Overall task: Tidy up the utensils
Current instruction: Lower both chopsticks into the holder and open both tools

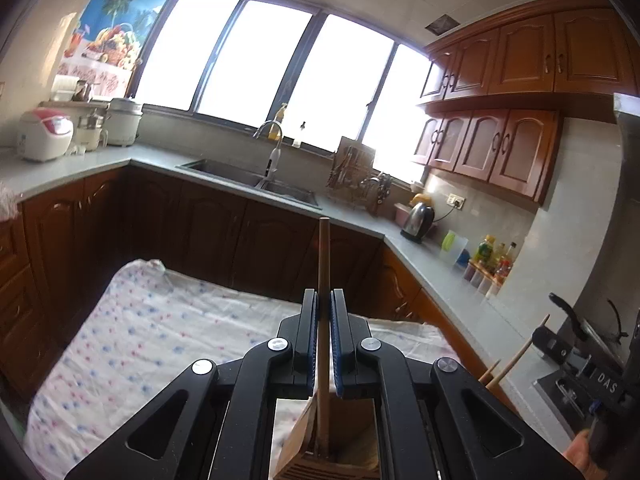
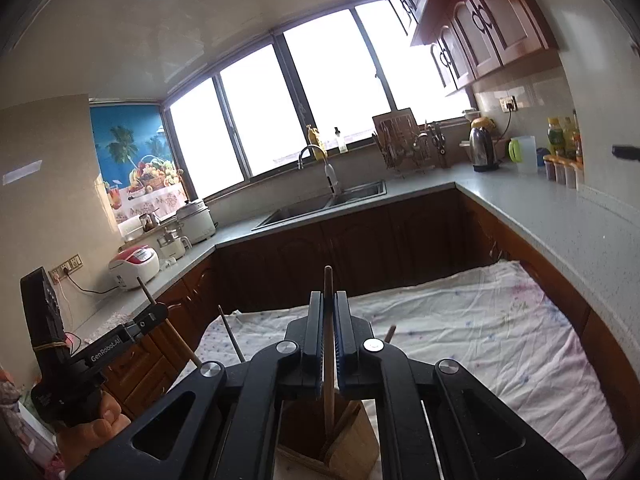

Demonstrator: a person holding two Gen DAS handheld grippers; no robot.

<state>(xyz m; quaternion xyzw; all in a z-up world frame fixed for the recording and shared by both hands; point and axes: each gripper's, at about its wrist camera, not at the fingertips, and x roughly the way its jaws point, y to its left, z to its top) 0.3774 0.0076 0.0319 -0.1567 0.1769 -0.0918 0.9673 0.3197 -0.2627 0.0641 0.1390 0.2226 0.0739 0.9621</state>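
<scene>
My left gripper (image 1: 323, 300) is shut on a wooden utensil handle (image 1: 323, 256) that stands upright, its lower end inside a wooden utensil holder (image 1: 304, 440) below the jaws. My right gripper (image 2: 329, 300) is shut on another wooden handle (image 2: 329, 280), also upright with its lower end in the same wooden holder (image 2: 352, 444). The right gripper shows at the right edge of the left wrist view (image 1: 560, 344), with two wooden sticks (image 1: 516, 360) beside it. The left gripper shows at the left of the right wrist view (image 2: 152, 316). The utensils' working ends are hidden.
The holder stands on a table under a white floral cloth (image 1: 140, 332). Grey kitchen counters run around it, with a sink (image 1: 248, 178), a kettle (image 1: 418, 220), bottles (image 1: 494, 256), rice cookers (image 1: 44, 138) and a dish rack (image 2: 404, 144).
</scene>
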